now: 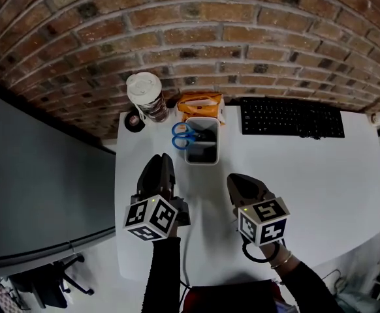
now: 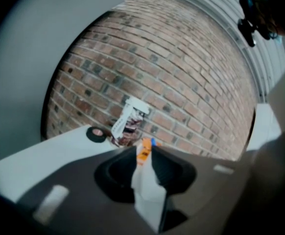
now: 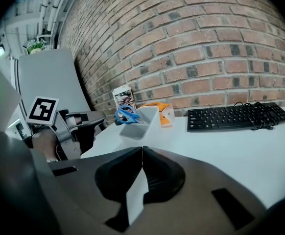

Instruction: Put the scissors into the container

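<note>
1. White table (image 1: 320, 175) is seen nearest, and both grippers are held at its near part, well short of the container (image 1: 217, 142).
2. The left gripper (image 1: 163, 158) is found with its jaws parted by a narrow gap; nothing is held between them.
3. The right gripper (image 1: 237, 178) is found with its jaw tips pressed together; nothing is gripped.
4. The blue-handled scissors (image 1: 182, 135) are set in the container, handles propped over its left rim.
5. Just behind the container an orange pack (image 1: 200, 102) is placed; behind and left, a lidded paper cup (image 1: 144, 93) and a black tape roll (image 1: 134, 120); behind and right, a black keyboard (image 1: 292, 118).
6. Farthest, a brick wall (image 1: 242, 31) is seen.
</note>
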A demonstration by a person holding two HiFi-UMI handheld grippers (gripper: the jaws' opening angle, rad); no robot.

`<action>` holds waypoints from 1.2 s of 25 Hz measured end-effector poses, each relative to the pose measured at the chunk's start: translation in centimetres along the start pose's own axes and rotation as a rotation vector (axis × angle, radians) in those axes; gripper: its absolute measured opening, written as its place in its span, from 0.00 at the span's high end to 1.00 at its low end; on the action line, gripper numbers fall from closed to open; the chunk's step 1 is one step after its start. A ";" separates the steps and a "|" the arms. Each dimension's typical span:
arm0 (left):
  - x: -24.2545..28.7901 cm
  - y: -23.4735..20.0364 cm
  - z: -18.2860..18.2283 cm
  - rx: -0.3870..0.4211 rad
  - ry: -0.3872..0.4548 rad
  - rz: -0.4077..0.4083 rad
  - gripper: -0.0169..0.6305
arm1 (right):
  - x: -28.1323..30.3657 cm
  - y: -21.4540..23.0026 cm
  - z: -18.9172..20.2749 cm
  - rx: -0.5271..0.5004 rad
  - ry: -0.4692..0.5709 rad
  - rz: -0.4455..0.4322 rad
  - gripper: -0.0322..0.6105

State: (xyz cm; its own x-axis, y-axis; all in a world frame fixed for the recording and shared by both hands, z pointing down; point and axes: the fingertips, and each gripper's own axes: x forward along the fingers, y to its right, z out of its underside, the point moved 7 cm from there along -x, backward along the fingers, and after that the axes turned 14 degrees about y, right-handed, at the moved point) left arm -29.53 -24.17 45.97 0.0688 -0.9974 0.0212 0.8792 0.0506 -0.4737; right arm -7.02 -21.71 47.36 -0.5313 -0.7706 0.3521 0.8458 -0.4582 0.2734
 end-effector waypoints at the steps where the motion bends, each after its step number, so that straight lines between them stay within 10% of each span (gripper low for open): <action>1: -0.4 0.0 0.0 0.002 -0.001 -0.001 0.84 | -0.2 -0.1 0.0 -0.001 0.002 -0.002 0.94; 30: -12.5 2.3 0.7 0.178 -0.091 0.026 0.97 | -8.6 -3.2 0.3 -0.071 0.073 -0.023 0.94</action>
State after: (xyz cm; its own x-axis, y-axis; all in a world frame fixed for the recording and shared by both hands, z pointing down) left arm -28.03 -11.55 45.22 0.1278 -0.9874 0.0938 0.9455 0.0927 -0.3120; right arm -5.15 -13.46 43.74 -0.5474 -0.7888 0.2794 0.8364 -0.5042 0.2151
